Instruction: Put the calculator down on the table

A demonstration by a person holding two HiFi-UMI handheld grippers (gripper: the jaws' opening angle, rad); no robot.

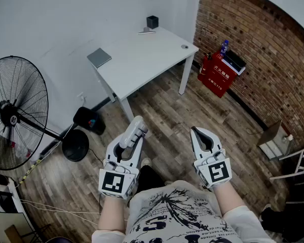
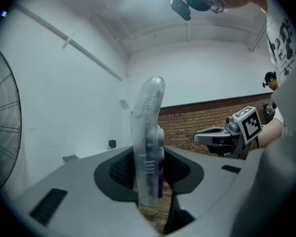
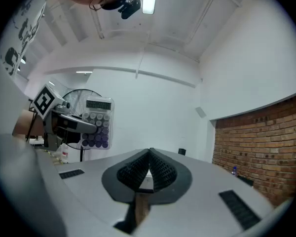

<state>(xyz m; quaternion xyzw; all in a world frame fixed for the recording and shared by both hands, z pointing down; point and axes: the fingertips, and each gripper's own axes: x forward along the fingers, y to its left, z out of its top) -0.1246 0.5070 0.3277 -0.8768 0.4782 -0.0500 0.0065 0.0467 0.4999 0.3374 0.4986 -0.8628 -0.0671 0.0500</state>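
The calculator (image 1: 138, 126) isn't down yet: the left gripper (image 1: 130, 142) pinches it edge-on, well short of the table (image 1: 142, 59), with open floor between. The right gripper (image 3: 149, 154) is pressed together on nothing. Still to do, I'd say, are the approach and the placing. Most of the table is free (a grey pad (image 1: 99, 57) and a black box (image 1: 152, 22) sit along its wall edge). A fan (image 1: 15, 113) stands to the table's left and a red box (image 1: 216, 74) to its right, neither in the way.

Fan (image 1: 11, 116) L, red box (image 1: 218, 75) nr brick wall (image 1: 266, 44).

Clear calculator (image 3: 96, 125), grey and purple keys; white tabletop (image 1: 147, 59); red brick wall (image 1: 258, 44); red box (image 1: 216, 77) at 2 o'clock.
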